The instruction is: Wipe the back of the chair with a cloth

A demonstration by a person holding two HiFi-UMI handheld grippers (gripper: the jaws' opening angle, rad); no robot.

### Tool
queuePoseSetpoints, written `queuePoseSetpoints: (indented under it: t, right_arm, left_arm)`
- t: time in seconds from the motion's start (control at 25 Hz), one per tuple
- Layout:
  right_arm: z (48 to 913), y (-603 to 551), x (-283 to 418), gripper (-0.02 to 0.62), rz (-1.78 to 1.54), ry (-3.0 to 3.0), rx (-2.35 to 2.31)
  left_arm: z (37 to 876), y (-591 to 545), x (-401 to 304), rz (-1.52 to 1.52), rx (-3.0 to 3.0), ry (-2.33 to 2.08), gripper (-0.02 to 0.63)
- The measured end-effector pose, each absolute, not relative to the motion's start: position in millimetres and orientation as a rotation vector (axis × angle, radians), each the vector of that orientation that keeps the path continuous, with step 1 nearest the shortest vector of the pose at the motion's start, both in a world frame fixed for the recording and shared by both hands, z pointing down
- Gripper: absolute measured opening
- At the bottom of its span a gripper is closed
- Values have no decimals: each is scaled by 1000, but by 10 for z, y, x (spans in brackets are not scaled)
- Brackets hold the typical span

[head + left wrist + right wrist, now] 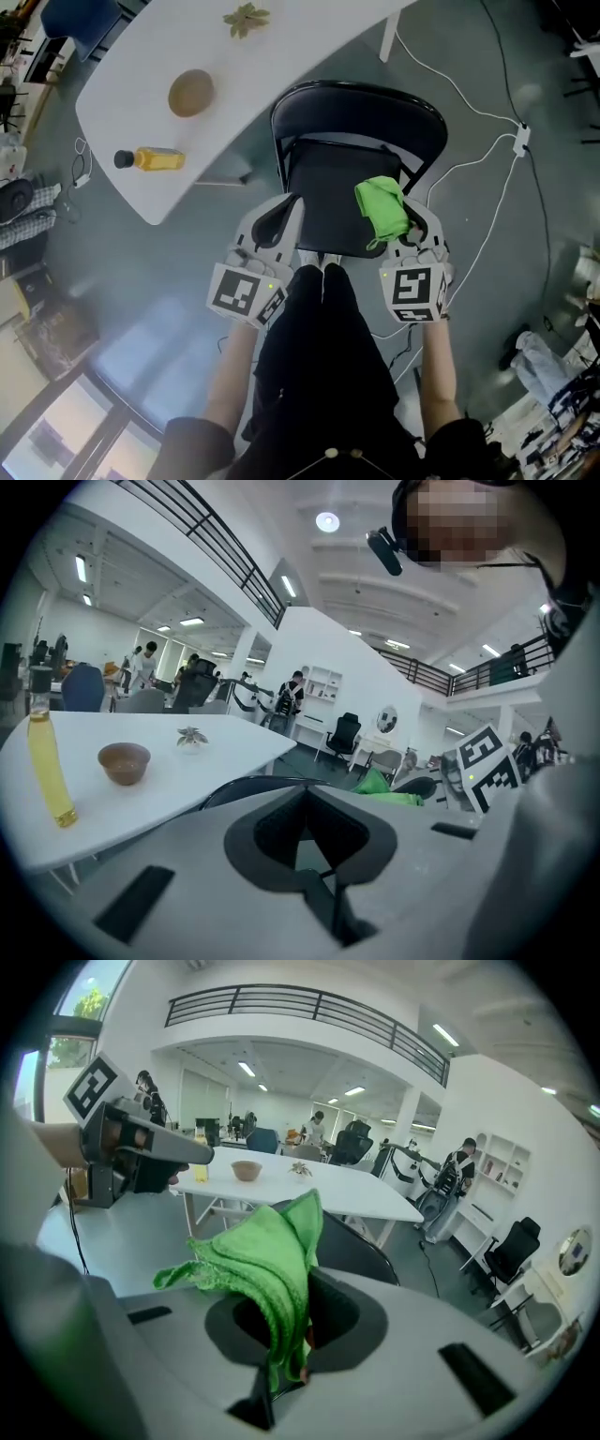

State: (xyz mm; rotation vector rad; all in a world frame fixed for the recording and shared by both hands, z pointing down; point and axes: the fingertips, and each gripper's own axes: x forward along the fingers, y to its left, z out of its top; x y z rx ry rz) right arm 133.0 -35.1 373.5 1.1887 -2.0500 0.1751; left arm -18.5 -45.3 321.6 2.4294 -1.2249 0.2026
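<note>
The right gripper pinches the green cloth tight, over the chair seat. The black chair back sits at 12 o'clock, apart from it. The left gripper is closed and empty. Wiping could be coming or over.

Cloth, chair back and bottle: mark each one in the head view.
cloth (382, 208), head view, middle of the green bundle
chair back (356, 111), head view, top of the black curve
bottle (157, 159), head view, yellow body

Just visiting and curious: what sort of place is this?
Probably an open-plan office: a long white table, black swivel chairs further back, and a railed upper floor under strip lights.
</note>
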Motion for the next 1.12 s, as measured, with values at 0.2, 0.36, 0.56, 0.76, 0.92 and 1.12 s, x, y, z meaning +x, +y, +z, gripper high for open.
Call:
queuePoseSetpoints:
  t: [0.2, 0.36, 0.56, 0.76, 0.92, 1.12]
  right_arm:
    - [3215, -45, 1194, 43, 236, -2132, 1252]
    - [2806, 183, 1134, 41, 246, -2163, 1332]
    - [2357, 399, 1121, 41, 236, -2195, 1405]
    - [1986, 547, 1213, 41, 196, -2225, 1494]
    - [1709, 526, 1239, 41, 151, -2256, 1572]
    - [1408, 531, 1131, 41, 96, -2316, 1634]
  left_arm:
    - [2859, -75, -15, 250, 2497, -1123, 6]
    - [2520, 141, 22, 240, 2536, -1096, 6]
    - [2155, 314, -74, 185, 2528, -1133, 6]
    - [1880, 411, -152, 148, 2547, -1181, 6]
    - [1590, 346, -185, 89, 2613, -1206, 6]
    - [1263, 376, -182, 18, 2716, -1214, 6]
